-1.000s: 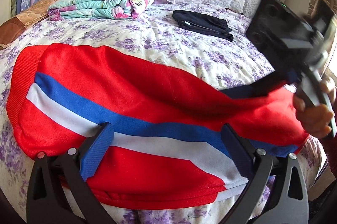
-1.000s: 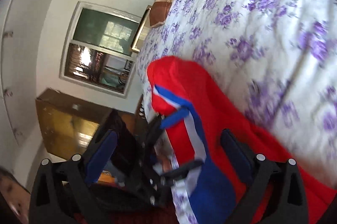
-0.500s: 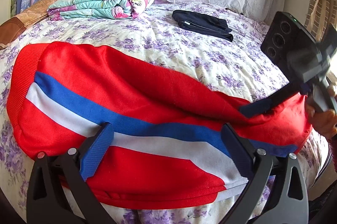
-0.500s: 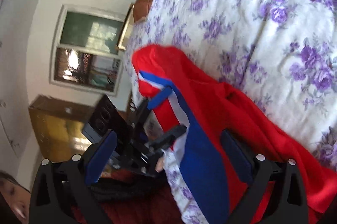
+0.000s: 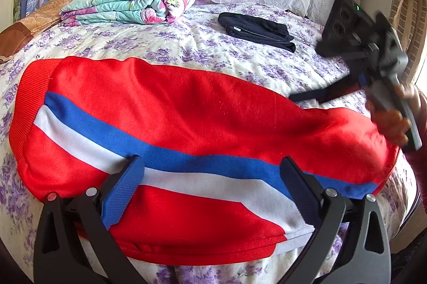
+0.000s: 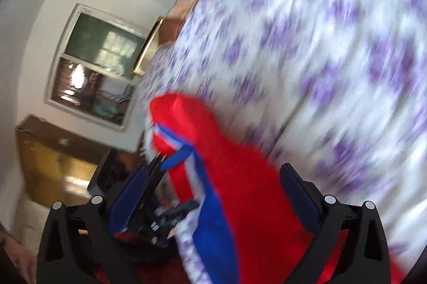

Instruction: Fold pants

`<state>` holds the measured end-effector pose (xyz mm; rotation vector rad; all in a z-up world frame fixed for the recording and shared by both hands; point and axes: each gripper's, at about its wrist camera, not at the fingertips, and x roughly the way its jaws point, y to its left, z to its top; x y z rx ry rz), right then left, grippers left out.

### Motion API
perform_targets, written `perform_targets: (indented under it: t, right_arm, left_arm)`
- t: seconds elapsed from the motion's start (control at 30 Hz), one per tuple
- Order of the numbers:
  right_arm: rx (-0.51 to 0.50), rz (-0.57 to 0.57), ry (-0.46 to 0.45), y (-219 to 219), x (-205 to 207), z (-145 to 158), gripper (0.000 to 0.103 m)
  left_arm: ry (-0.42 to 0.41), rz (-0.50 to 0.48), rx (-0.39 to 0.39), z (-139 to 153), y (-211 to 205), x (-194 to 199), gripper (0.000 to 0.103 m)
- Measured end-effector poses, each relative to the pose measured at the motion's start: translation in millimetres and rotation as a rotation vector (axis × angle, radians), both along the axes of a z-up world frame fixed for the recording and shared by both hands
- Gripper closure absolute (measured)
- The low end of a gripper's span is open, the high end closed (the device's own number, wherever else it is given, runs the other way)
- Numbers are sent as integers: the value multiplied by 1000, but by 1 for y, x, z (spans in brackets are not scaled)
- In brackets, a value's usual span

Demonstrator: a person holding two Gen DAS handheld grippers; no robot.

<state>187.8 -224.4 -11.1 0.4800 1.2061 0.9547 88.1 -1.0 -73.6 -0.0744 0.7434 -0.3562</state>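
Red pants (image 5: 186,124) folded across floral bed (image 5: 186,44). Left gripper (image 5: 213,177) spread wide over near edge, holding nothing. Right gripper (image 6: 213,182) likewise spread, blurred, above pants' end.

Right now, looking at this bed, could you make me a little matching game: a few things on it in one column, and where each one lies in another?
Things:
1. red pants
2. floral quilt
3. black garment
4. left gripper

Places:
A. folded, far left, near the lace curtain
B. open, over the near edge of the pants
C. spread across the near bed
D. folded, far right of the quilt

Pairs: 1-C, 2-A, 3-D, 4-B
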Motion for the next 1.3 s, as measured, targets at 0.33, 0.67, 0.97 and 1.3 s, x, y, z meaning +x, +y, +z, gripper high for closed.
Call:
perform_targets:
  t: [0.33, 0.67, 0.97, 1.3]
  right_arm:
    - [192, 333, 194, 21, -1, -25, 3]
    - [292, 197, 261, 67, 20, -52, 3]
    - [73, 162, 193, 42, 2, -37, 3]
    - [323, 93, 345, 68, 24, -55, 3]
  left_arm:
    - [0, 0, 2, 0, 0, 0, 5]
    - [1, 3, 8, -1, 1, 0, 5]
    - [0, 0, 6, 0, 1, 0, 5]
    - [0, 1, 12, -1, 1, 0, 5]
